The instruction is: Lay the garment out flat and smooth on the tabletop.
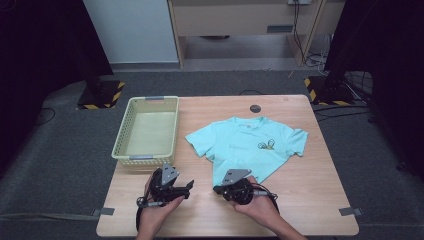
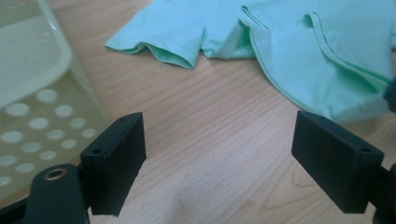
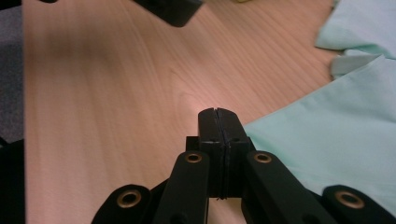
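Presently, right gripper (image 3: 218,114) seen with jaws pressed together on nothing, beside the hem of the flat mint-green cotton T-shirt (image 1: 248,146) at table centre; left gripper (image 2: 219,154) held wide apart over bare wood. Approach step judged; hem must next be gripped, pale perforated plastic basket (image 1: 127,126) likely destination

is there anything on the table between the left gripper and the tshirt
Nothing visible. In the left gripper view only bare wooden table lies between the open left gripper and the mint t-shirt. The basket stands off to one side, out of that path.
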A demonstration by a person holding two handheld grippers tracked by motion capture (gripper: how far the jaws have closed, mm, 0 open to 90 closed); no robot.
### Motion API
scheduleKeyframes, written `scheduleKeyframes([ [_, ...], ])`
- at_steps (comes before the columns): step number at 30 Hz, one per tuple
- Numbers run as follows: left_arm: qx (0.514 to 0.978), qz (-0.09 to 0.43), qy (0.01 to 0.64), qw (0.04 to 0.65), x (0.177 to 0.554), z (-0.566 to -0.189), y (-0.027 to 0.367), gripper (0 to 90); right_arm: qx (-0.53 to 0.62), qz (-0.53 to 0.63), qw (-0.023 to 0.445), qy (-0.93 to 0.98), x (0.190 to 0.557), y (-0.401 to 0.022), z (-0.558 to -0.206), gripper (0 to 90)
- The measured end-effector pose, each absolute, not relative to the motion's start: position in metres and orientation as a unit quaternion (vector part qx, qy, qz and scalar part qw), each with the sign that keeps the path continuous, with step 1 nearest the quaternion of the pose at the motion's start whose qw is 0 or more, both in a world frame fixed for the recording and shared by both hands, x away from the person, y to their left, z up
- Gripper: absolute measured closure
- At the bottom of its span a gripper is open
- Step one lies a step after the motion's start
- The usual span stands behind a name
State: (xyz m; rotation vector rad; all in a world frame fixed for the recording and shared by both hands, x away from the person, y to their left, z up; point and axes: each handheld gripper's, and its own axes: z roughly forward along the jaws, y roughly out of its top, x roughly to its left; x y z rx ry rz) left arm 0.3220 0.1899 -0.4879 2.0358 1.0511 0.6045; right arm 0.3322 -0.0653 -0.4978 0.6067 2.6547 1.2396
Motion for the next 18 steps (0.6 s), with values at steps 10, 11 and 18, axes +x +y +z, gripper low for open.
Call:
scheduleKeyframes([
  [10, 0.791, 0.257, 0.418, 0.366, 0.327, -0.49, 0.2, 17.3, 0.18, 0.41, 0.049, 0.893, 0.312, -0.036, -0.5, 89.6],
  [11, 0.79, 0.257, 0.419, 0.366, 0.327, -0.491, 0.2, 17.3, 0.174, 0.41, 0.043, 0.894, 0.308, -0.03, -0.501, 89.7],
  [18, 0.788, 0.257, 0.419, 0.371, 0.327, -0.489, 0.201, 17.3, 0.16, 0.407, 0.025, 0.899, 0.297, -0.015, -0.509, 89.7],
])
